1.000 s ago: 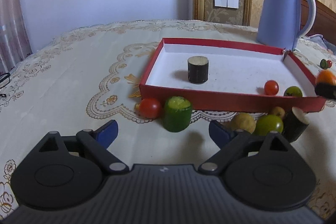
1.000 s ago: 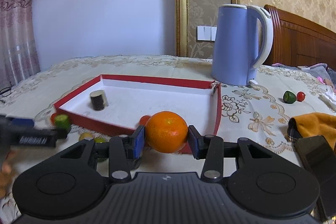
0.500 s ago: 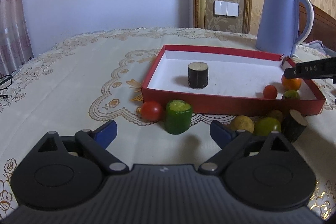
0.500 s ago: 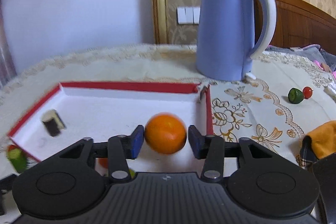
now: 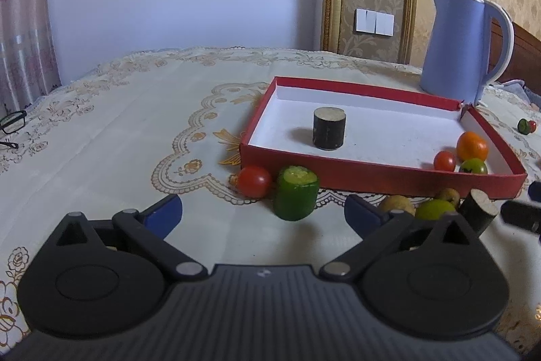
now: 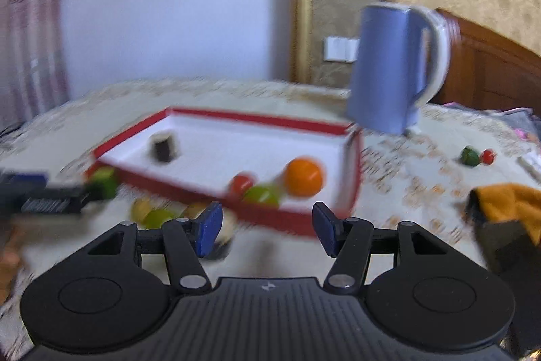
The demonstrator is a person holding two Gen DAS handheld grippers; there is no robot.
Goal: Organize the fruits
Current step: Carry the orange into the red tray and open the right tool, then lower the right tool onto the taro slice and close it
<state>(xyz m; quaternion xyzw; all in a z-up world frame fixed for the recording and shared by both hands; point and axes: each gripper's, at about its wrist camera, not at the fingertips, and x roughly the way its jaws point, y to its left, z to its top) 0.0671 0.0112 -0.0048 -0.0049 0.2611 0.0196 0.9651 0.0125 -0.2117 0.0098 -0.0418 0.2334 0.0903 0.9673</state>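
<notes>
The red tray (image 5: 378, 176) (image 6: 257, 118) holds a dark cylinder (image 5: 328, 128), an orange (image 5: 472, 145) (image 6: 303, 177), a small tomato (image 5: 444, 160) and a green fruit (image 5: 473, 166). In front of the tray lie a tomato (image 5: 254, 181), a green cucumber piece (image 5: 296, 193), a yellow fruit (image 5: 396, 204), a lime (image 5: 435, 209) and a dark piece (image 5: 479, 215). My left gripper (image 5: 263, 215) is wide open, still opening, with the cucumber piece just ahead of the gap. My right gripper (image 6: 267, 228) is opening, empty, drawn back from the tray; its view is blurred.
A blue kettle (image 5: 468, 44) (image 6: 397, 66) stands behind the tray's far right corner. Glasses (image 5: 12, 124) lie at the left table edge. A small green and red pair (image 6: 476, 155) and an orange cloth (image 6: 507, 205) lie at the right.
My right gripper let go of the orange, which now lies in the tray's near right corner, and pulled back. My left gripper's jaws spread a little wider.
</notes>
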